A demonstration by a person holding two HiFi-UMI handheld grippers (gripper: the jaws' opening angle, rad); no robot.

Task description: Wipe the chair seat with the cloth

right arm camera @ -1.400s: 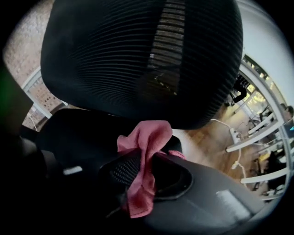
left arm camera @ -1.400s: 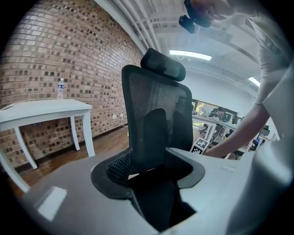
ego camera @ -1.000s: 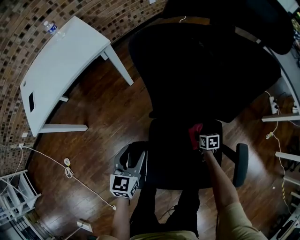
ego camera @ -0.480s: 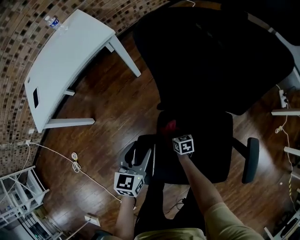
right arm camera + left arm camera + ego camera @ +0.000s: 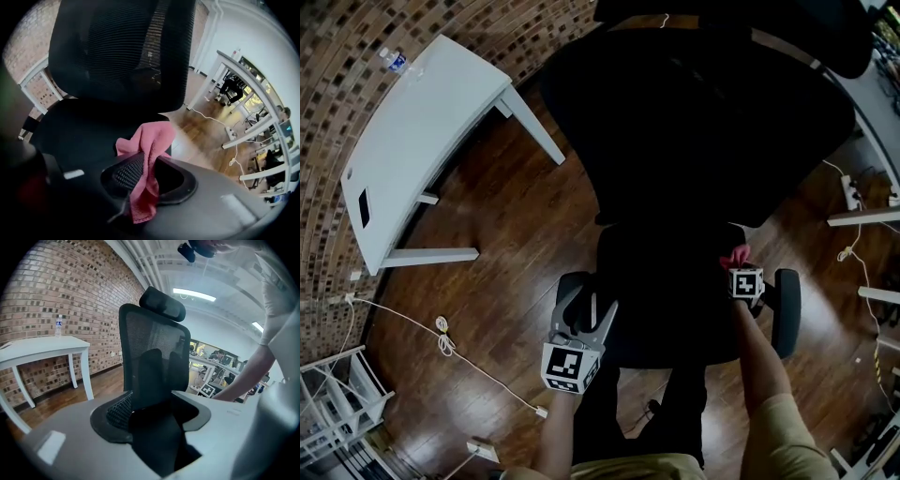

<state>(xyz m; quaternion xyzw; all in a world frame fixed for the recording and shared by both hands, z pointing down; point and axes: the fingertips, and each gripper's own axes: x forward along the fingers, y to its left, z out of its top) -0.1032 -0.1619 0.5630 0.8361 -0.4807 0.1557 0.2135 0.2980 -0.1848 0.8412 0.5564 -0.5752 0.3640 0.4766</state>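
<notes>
R gripper clamps pink cloth at right edge of chair seat. L gripper, near-left, jaws just been opening w/ dark armrest between, not pinched.

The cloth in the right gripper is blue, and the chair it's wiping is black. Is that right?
Not quite: the cloth is pink, not blue. The right gripper view shows it pinched in the right gripper, with the black chair just behind it.
</notes>
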